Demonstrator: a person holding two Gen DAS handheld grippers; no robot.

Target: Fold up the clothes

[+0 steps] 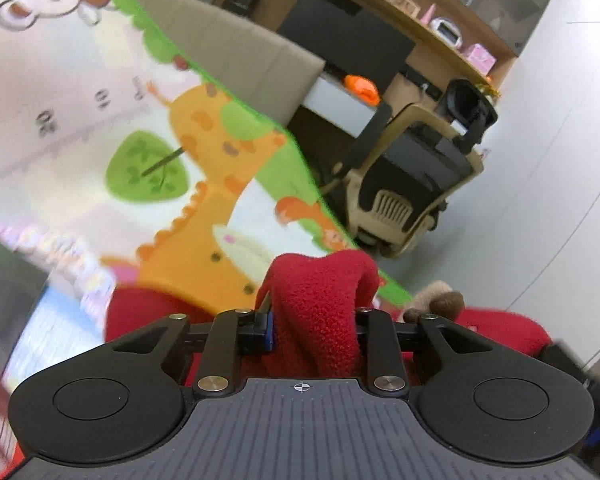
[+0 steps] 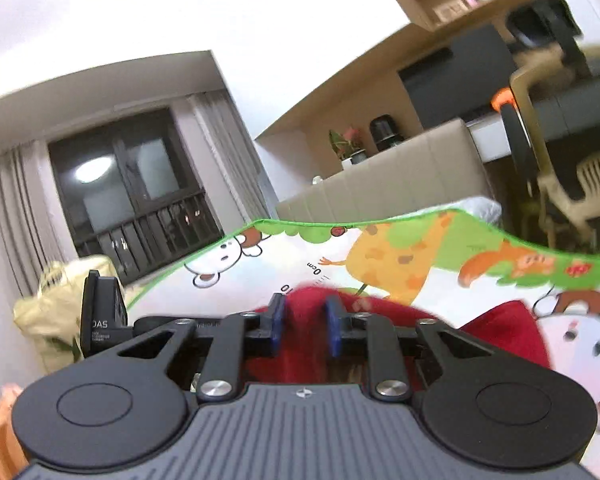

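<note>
- Left gripper [image 1: 314,322] is clamped on a thick fold of the red fleece garment [image 1: 320,304]; the fabric bulges up between its jaws and hides the right-hand pad, while one blue pad [image 1: 269,330] shows at the left of the fold.
- More of the red fleece spreads to both sides behind the left gripper, over the near edge of the cartoon play mat [image 1: 100,120].
- A brown furry piece [image 1: 436,300] lies just beside the fleece, at the mat's green-bordered edge.
- Right gripper [image 2: 305,326] has its two blue pads [image 2: 277,326] set apart with red fleece between them; the picture is blurred there, so I cannot tell whether the pads press the cloth or stand free of it.
- In the right wrist view the garment [image 2: 496,332] lies on the mat [image 2: 420,248], heaped toward the mat's near side, with a raised red fold off to the right of the gripper.
- The mat is printed with a giraffe [image 1: 204,184], a white bear and a numbered ruler scale.
- Past the mat's far edge stand a beige padded panel [image 1: 240,52] and an office chair [image 1: 416,176].
</note>
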